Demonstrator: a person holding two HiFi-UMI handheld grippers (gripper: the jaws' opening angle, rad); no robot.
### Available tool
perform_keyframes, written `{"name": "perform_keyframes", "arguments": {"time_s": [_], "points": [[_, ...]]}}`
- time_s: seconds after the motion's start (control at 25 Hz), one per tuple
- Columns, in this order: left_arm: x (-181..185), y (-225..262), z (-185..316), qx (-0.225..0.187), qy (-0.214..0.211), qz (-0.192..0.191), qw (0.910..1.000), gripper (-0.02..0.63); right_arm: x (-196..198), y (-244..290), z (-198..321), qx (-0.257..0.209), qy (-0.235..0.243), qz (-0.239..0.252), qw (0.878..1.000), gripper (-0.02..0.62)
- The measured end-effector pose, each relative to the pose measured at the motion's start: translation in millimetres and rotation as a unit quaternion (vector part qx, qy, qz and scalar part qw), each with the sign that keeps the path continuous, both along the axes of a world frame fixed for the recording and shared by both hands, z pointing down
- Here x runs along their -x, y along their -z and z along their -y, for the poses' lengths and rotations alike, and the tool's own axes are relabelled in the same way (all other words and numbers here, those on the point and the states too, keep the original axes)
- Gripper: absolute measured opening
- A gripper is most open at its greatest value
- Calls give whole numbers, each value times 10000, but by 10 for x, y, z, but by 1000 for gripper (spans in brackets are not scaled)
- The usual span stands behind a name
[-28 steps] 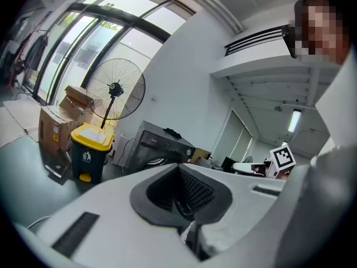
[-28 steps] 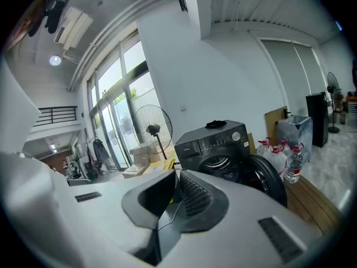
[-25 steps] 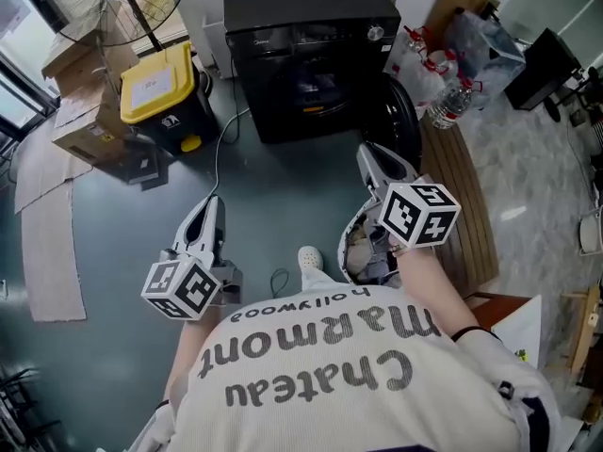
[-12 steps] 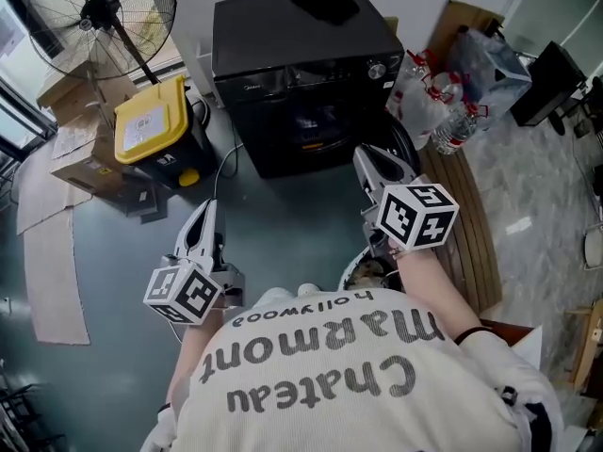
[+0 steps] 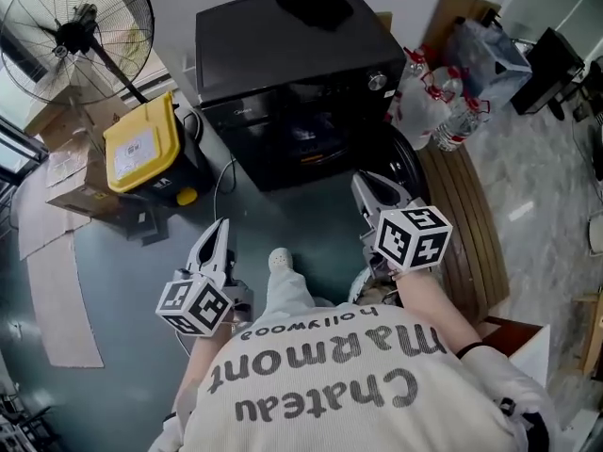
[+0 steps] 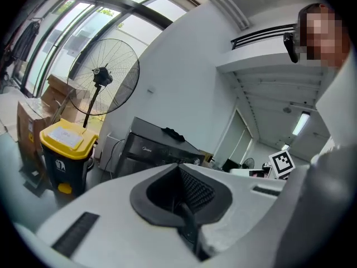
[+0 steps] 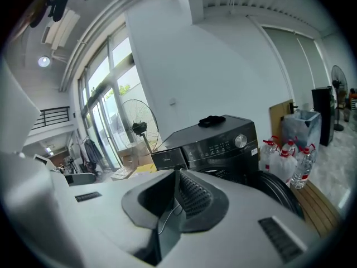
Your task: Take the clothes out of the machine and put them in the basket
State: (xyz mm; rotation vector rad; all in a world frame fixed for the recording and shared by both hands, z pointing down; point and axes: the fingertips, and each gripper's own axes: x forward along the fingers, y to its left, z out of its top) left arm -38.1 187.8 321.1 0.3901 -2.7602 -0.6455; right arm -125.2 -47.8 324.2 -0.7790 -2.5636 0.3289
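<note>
Facing the machine (image 5: pixel 283 73), grippers (image 5: pixel 221 226) (image 5: pixel 363 179) have open floor (image 5: pixel 283 217) ahead.

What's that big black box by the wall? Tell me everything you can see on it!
It is a glossy black front-loading washing machine, standing upright on the grey floor by the white wall. A control band with one silver knob runs across the top of its front. Its round door hangs open, swung to the right in the head view; the drum inside is too dark to read. A small dark crumpled thing lies on its top. A yellow-lidded bin stands beside it.
</note>
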Motion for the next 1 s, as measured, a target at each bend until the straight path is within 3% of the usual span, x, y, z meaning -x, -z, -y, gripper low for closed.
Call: {"name": "perform_keyframes", "arguments": {"time_s": [0.28,0.64,0.8,1.0], "points": [[876,4,-256,3,-376,59,9993,8,712,-10,-115,-99,-421,-96,9990,49],[2015,169,-599,109,-977,173,9950,8,1556,163,-418,123,-983,38,9951,49],[2322,112,-666,121,-1186,152,9927,8,1750,90,-592,357,-993,100,9944,49],[2443,-130,-647,117,-1394,-12,9902,8,1780,-251,-788,573,-790,-60,9952,49]]}}
